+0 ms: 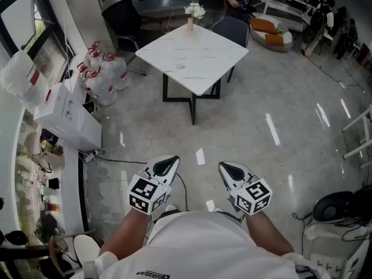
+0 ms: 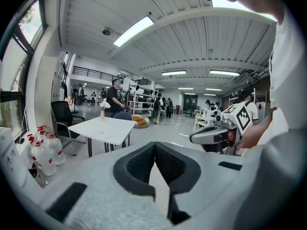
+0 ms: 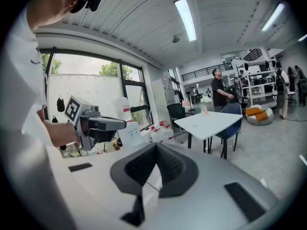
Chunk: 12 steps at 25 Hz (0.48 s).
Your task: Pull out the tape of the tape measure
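No tape measure shows in any view. In the head view I hold both grippers close in front of my body, above the grey floor. The left gripper [image 1: 170,163] is shut and holds nothing; its jaws meet in the left gripper view [image 2: 154,146]. The right gripper [image 1: 228,168] is also shut and holds nothing, its jaws together in the right gripper view [image 3: 156,147]. Each gripper shows in the other's camera: the right gripper [image 2: 211,135] and the left gripper [image 3: 103,124]. Both point forward toward a white table [image 1: 192,57].
The white table carries a small vase of flowers [image 1: 193,13]. Chairs [image 1: 125,16] stand behind it. Large water bottles [image 1: 102,74] and a white cabinet [image 1: 67,118] line the left wall. A cable runs over the floor near my feet. A person stands far back.
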{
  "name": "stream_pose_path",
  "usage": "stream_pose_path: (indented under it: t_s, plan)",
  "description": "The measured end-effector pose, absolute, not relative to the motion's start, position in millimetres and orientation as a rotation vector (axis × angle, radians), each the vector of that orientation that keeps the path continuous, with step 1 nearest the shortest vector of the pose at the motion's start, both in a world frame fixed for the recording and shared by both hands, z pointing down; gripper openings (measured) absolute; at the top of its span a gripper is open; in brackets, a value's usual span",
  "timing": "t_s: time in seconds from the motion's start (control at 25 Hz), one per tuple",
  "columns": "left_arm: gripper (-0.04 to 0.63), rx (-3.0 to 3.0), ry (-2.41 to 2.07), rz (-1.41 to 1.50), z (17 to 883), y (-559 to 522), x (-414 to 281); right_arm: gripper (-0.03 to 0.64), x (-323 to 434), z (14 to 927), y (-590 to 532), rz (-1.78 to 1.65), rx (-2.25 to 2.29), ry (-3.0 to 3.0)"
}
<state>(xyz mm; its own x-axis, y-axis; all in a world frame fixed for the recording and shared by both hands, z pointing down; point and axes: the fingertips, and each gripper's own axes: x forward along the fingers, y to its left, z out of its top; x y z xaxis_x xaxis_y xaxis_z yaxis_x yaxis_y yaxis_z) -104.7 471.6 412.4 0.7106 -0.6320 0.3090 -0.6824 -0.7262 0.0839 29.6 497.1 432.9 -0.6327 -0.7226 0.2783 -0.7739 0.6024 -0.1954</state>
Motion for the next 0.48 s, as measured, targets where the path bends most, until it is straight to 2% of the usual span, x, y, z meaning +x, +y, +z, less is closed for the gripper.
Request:
stream_pose_path:
  t_s: [0.48]
  plan:
    - [0.009, 2.742, -1.056, 0.39, 412.0, 467.4, -106.6, 0.005, 25.3, 439.0, 495.8, 0.456, 1.247, -2.657]
